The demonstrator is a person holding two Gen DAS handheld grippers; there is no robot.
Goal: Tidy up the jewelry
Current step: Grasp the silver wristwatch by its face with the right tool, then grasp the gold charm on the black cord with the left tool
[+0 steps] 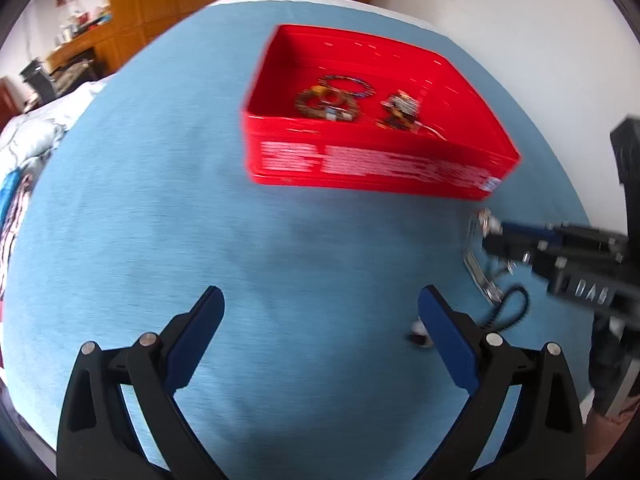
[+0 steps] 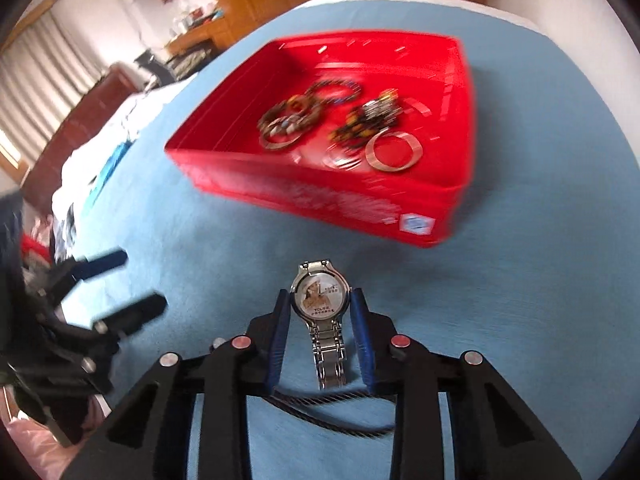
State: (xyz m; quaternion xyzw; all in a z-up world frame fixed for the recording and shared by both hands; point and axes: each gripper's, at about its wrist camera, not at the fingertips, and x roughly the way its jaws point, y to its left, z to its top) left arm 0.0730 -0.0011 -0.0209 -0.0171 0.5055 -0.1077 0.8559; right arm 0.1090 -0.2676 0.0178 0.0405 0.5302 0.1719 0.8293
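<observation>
Your right gripper (image 2: 322,304) jaws pinch the watch (image 2: 320,294) by its case, the red box (image 2: 340,196) ahead. Your left gripper (image 1: 320,312) jaws gape wide, holding nothing, kept clear of the carry

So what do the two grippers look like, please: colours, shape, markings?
Both are alike. The left gripper has black, angular, triangular arms with cut-outs, silver round screw heads, and flat blue pads on the fingers. The right gripper has the same black frame and ribbed blue pads, with some reddish screw heads. Its body shows blurred white letters in the left view.
</observation>
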